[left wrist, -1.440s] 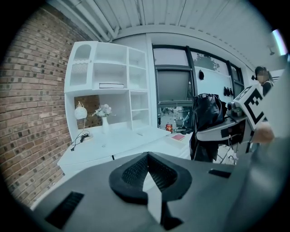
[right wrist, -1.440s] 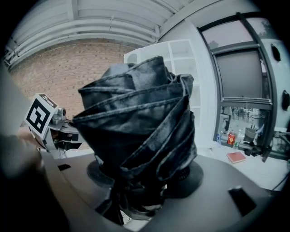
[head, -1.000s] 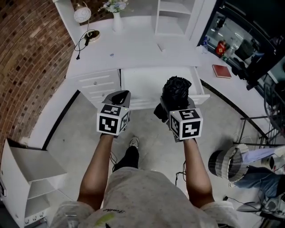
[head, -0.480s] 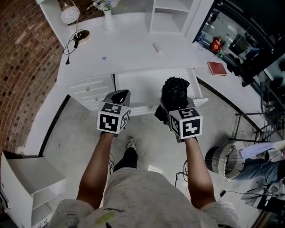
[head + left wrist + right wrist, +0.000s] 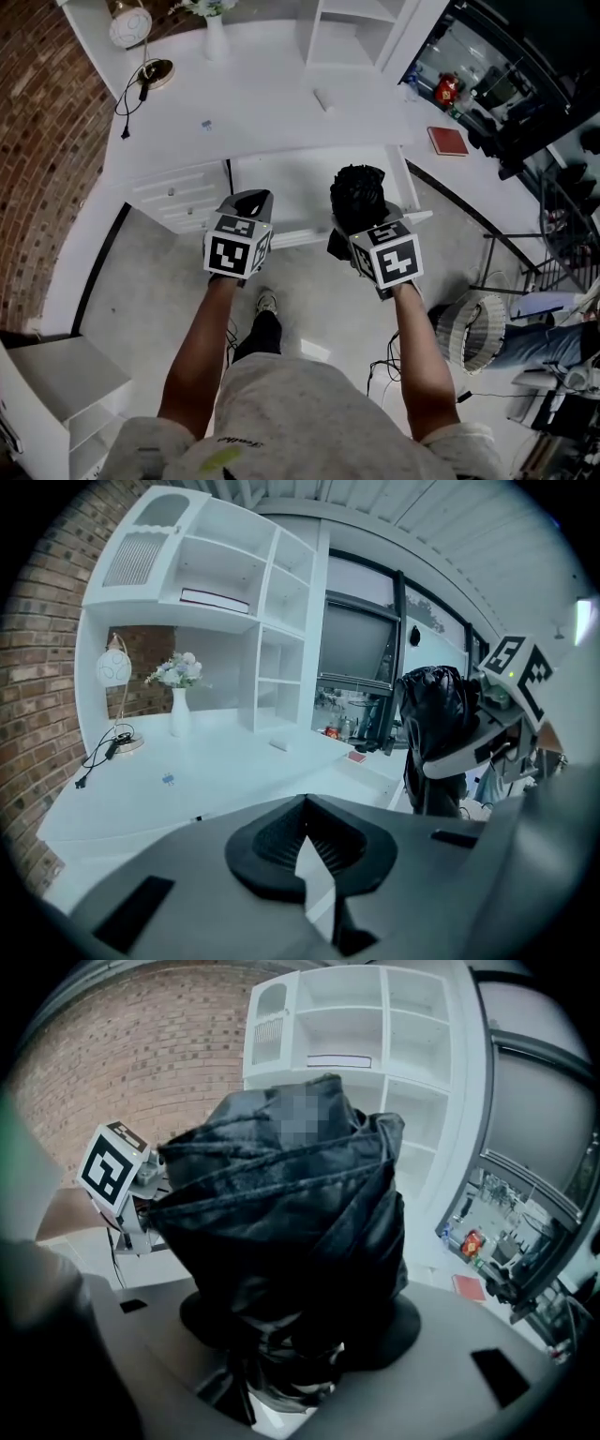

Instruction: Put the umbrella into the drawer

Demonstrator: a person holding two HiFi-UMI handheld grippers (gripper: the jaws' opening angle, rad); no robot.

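A folded black umbrella [image 5: 358,195] stands upright in my right gripper [image 5: 362,223], which is shut on its lower part. In the right gripper view the umbrella [image 5: 281,1232] fills the middle and hides the jaws of the right gripper [image 5: 291,1340]. It hangs over the right part of the open white drawer [image 5: 300,178], which juts from the desk front. My left gripper [image 5: 249,201] is held level beside it, over the drawer's left front corner, shut with nothing in it. From the left gripper [image 5: 309,855] view the umbrella [image 5: 436,728] shows at the right.
The white desk [image 5: 262,103] carries a lamp [image 5: 131,28], a vase [image 5: 214,37], a small white object [image 5: 322,99] and a red book [image 5: 447,141]. Shut side drawers [image 5: 178,192] lie left of the open one. A white cabinet [image 5: 56,375] stands bottom left, a bin [image 5: 473,333] right.
The desk and drawer have slid up and left in the head view. Both grippers keep their pose, and the right one still holds the umbrella, now slightly further left over the drawer.
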